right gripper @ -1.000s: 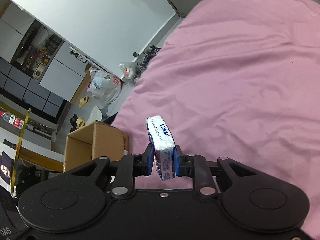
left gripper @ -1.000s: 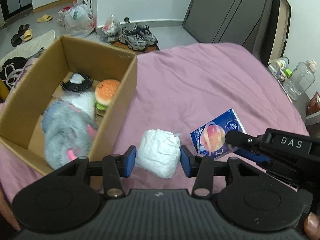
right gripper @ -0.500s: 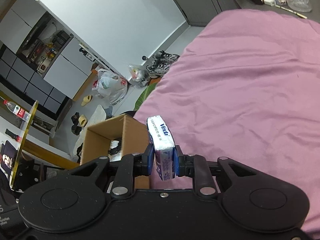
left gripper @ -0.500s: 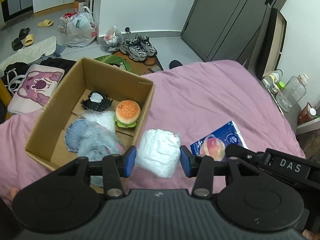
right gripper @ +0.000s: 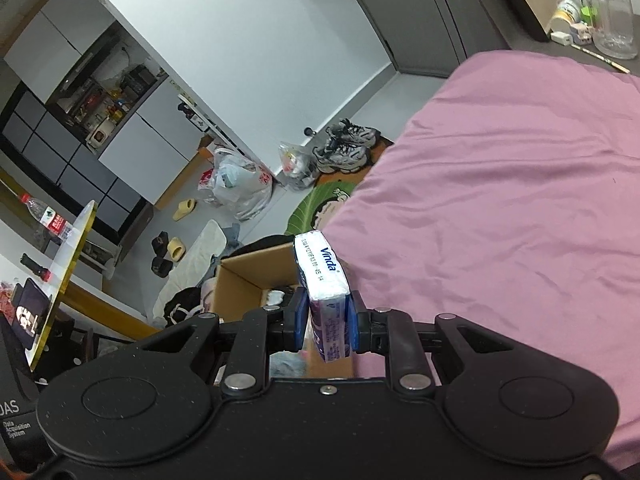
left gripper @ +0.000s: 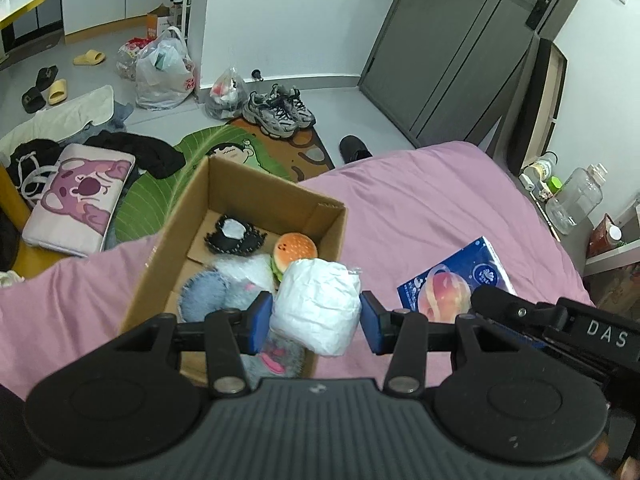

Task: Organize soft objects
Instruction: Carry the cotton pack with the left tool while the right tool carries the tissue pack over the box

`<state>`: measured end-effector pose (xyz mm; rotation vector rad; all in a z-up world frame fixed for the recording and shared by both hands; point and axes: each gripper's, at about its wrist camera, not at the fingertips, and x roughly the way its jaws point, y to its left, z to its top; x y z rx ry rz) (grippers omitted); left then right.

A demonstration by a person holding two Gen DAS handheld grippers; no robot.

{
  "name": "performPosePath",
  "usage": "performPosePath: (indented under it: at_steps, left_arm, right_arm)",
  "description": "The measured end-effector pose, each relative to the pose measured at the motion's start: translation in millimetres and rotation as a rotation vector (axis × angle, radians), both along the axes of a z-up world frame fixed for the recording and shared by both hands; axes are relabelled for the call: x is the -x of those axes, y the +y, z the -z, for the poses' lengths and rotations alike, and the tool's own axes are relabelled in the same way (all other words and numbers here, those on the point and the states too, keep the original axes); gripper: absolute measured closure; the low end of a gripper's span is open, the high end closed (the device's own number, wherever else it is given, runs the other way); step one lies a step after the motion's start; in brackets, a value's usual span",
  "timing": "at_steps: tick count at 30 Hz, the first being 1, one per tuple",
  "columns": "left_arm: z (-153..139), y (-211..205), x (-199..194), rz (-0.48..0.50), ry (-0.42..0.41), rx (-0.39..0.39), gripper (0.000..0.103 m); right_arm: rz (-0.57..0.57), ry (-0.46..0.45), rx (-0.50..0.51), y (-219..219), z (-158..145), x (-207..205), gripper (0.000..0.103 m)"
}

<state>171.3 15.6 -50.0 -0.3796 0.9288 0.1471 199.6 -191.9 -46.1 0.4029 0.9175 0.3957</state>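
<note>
Blue pads of the left gripper [left gripper: 316,322] pinched one crumpled white packet [left gripper: 315,306] squarely between them, above the near corner of the cardboard box [left gripper: 256,196]. The right gripper [right gripper: 323,323] clamped one blue tissue pack [right gripper: 322,280] by its narrow sides, long axis pointing ahead beyond the fingertips. Farther off, one burger toy [left gripper: 295,249] lay inside the box on the pink bedspread [left gripper: 420,208].

Grey sneakers [left gripper: 279,114] sit on a green leaf-shaped rug [left gripper: 168,196] beside tied plastic bags [left gripper: 164,72] on the grey floor. A yellow slipper [left gripper: 89,57] lies farther off. A clear water jug [left gripper: 576,199] stands beside the pink-sheeted bed [left gripper: 420,208]. A dark grey door [left gripper: 460,48] is closed.
</note>
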Motion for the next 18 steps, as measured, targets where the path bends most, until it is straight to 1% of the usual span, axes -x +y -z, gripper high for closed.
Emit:
performPosePath:
  at_steps: [7, 18]
  left_arm:
    - [-7, 26, 4, 0.009, -0.007, -0.001, 0.057]
    - [-6, 64, 5, 0.003, 0.016, 0.008, 0.057]
  right_arm:
    - [-0.011, -0.024, -0.001, 22, -10, 3, 0.082]
    - [-0.025, -0.013, -0.009, 46, -13, 5, 0.082]
